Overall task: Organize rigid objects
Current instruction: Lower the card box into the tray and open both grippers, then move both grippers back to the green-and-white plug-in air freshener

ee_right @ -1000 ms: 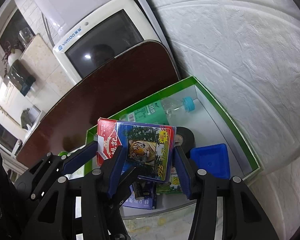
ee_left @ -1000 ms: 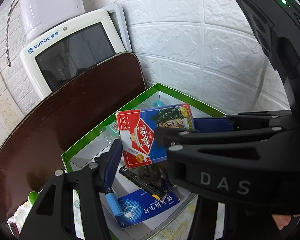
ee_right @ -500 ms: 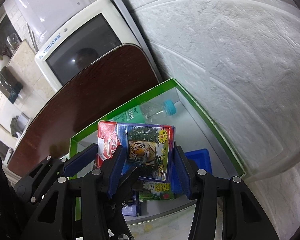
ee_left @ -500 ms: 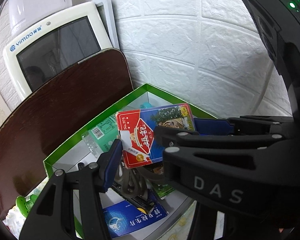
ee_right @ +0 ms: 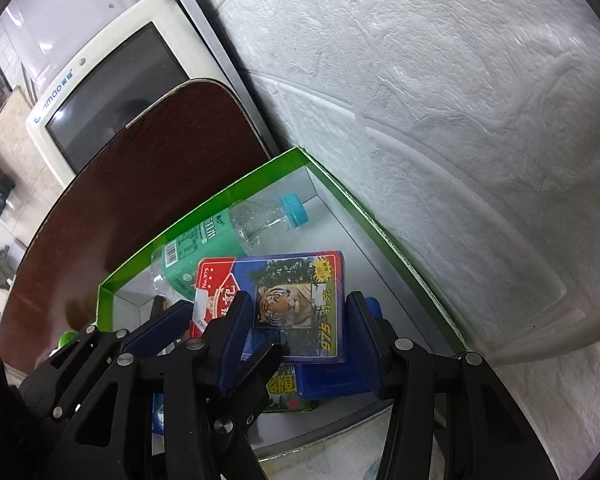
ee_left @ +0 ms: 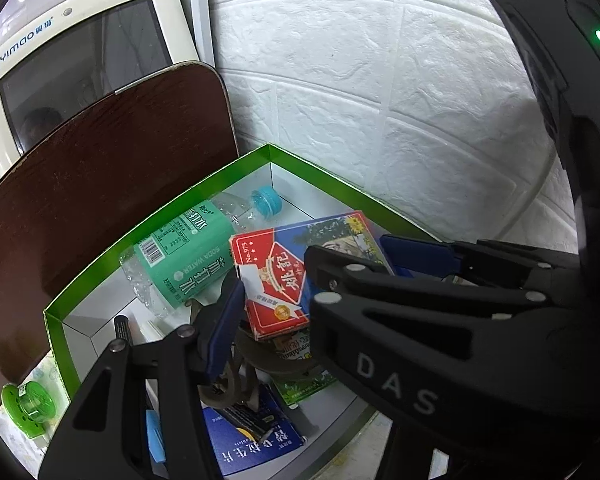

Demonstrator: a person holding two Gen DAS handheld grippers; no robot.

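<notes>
Two black handheld grippers share one red-and-blue playing-card box with a tiger picture [ee_right: 296,304], holding it above a green-rimmed open cardboard box with a white inside [ee_left: 204,190]. Right gripper [ee_right: 296,334]: blue-padded fingers [ee_right: 236,320] partly open, pressed on the card box's two long sides, tiger face up toward its camera. Left gripper [ee_left: 276,300]: also partly open; its left blue pad [ee_left: 224,332] sits against the red end of the card box. The other pad is hidden behind the right gripper's black frame, so a full clamp on that side cannot be told, though the card box sits between its fingers.

Card box hangs clear of the contents, tilted, over the middle of the green box. Below it, along the far left wall, lies a clear plastic soda-water bottle with a green label and blue cap [ee_left: 196,248] on its side, cap toward the far corner. Under the grippers: a blue square plastic tray [ee_right: 332,376], a dark blue printed carton with white characters [ee_left: 256,448], a green printed packet [ee_left: 304,384], metal pliers [ee_left: 228,392], partly hidden.

Green box sits in the corner against a white textured brick-pattern wall [ee_left: 380,100]. Beside it a dark brown rounded wooden board [ee_left: 100,184] leans, with a cream-framed monitor [ee_left: 80,52] behind. Green round plastic cap [ee_left: 22,404] lies outside the box at lower left.
</notes>
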